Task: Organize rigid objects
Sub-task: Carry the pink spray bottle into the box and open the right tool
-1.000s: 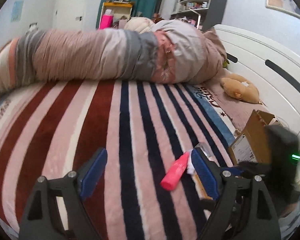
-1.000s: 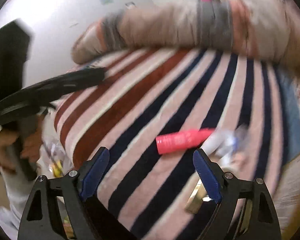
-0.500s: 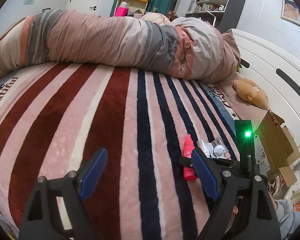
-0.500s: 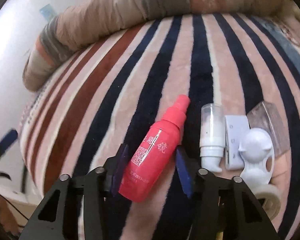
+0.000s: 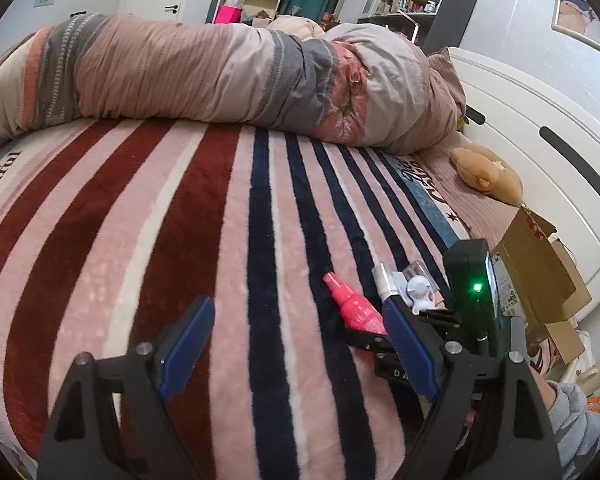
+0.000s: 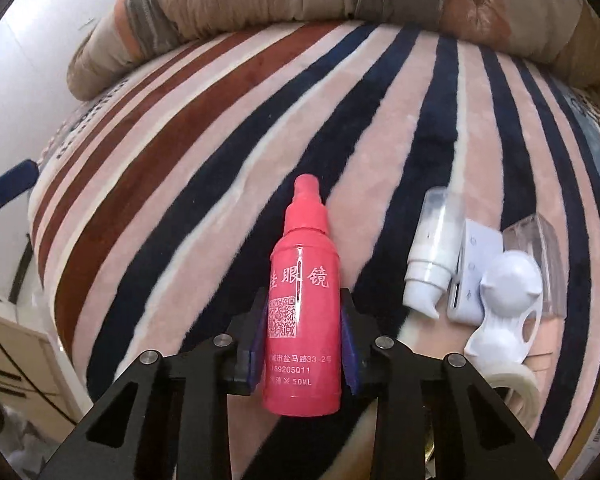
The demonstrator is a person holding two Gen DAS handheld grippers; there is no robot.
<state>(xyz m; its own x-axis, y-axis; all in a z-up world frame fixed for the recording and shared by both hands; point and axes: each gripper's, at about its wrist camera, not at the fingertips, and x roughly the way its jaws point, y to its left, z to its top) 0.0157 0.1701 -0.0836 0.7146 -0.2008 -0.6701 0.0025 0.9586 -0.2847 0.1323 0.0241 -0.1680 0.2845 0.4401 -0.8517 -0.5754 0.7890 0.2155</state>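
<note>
Pink spray bottle (image 6: 304, 304) sits clamped in the right gripper (image 6: 305, 344); left gripper (image 5: 296, 344) gapes wide, holding nothing.

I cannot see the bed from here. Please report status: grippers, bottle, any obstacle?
Right gripper shut on pink bottle. Left gripper open, holding nothing. Bottle points along striped blanket. White bottle and white holder lie apart, to its right.

Soft, even daylight is filling both views, throwing only faint shadows. Fisheye bending is curving the bed (image 5: 148, 216) stripes and darkening the corners. A white glare streak is running down the pink bottle (image 6: 304, 304). The wall (image 6: 40, 40) at left is washing out.
</note>
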